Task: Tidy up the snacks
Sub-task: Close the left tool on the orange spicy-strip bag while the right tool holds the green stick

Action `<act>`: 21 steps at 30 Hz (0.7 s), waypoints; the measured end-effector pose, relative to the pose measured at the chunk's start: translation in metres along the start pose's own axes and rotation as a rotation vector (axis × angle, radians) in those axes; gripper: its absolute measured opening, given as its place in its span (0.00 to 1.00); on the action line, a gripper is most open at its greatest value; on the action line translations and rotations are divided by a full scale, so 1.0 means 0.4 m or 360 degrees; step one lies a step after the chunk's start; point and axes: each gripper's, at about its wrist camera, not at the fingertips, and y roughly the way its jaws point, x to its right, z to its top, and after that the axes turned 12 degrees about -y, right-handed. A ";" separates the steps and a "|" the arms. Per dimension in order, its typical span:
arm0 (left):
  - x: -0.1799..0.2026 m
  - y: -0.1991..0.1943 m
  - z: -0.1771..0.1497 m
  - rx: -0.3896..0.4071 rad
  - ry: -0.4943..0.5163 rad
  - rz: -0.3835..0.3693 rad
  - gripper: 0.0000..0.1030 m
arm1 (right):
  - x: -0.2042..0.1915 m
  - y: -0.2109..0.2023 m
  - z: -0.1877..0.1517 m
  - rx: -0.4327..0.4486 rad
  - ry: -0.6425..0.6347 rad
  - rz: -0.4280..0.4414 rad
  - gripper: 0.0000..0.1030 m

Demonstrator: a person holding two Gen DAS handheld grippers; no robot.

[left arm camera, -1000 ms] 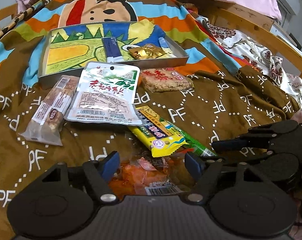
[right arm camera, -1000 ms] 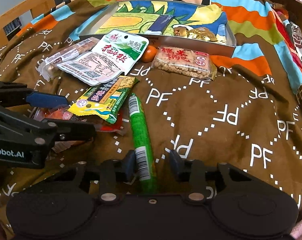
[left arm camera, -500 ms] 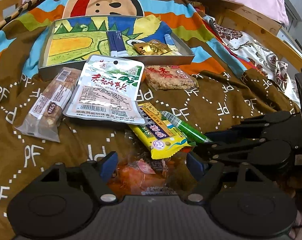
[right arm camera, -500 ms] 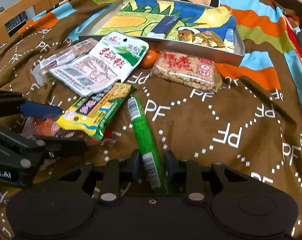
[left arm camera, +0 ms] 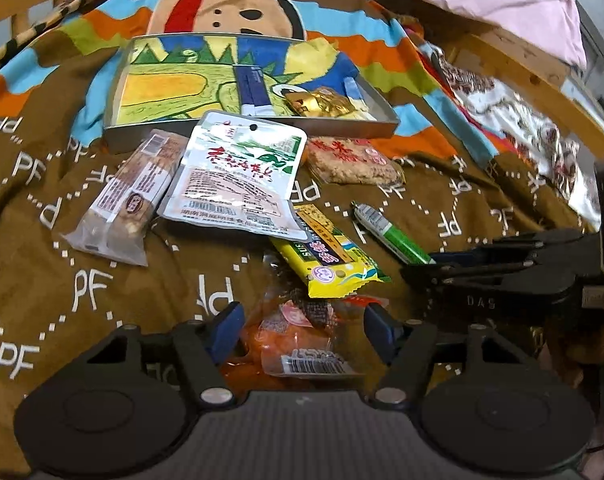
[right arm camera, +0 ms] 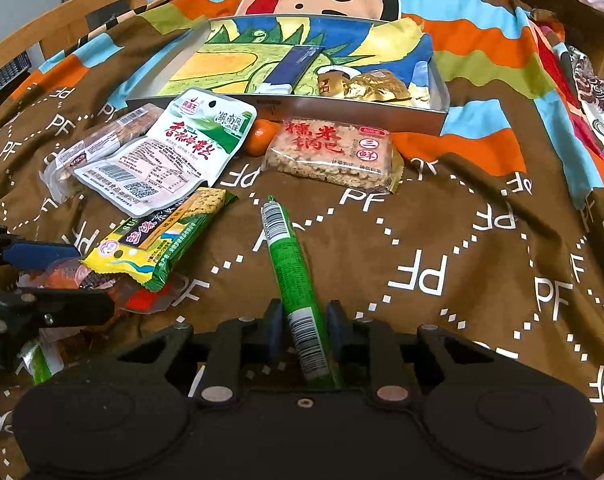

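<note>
two grippers point(left arm camera: 302, 330), one green stick point(right arm camera: 292, 276)

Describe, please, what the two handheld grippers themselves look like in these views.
Both are matte black plastic. The left gripper has two round discs at its base, silver pivot screws and blue finger pads. The right gripper matches; seen side-on from the left wrist, its body bears embossed "DAS" lettering.

right tongs point(right arm camera: 302, 330) closing on green stick point(right arm camera: 292, 276) (apparently gripped)
</note>
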 end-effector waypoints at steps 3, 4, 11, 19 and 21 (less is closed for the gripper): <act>0.017 0.003 -0.003 -0.0021 0.0095 0.0029 0.70 | 0.001 0.002 -0.001 -0.0006 0.0009 0.0009 0.25; 0.021 0.003 -0.004 -0.0045 0.0137 0.0044 0.71 | 0.000 0.003 -0.001 -0.0008 0.0008 0.0010 0.25; 0.012 -0.006 -0.020 -0.0056 0.0234 0.0106 0.73 | -0.017 0.015 0.001 -0.0018 -0.0031 0.0021 0.25; 0.013 -0.010 -0.026 -0.0059 0.0228 0.0149 0.51 | -0.034 0.014 -0.001 0.0007 -0.0099 0.0008 0.22; 0.021 -0.014 -0.034 -0.0063 0.0258 0.0124 0.61 | -0.035 0.010 -0.003 0.0013 -0.0103 0.0013 0.22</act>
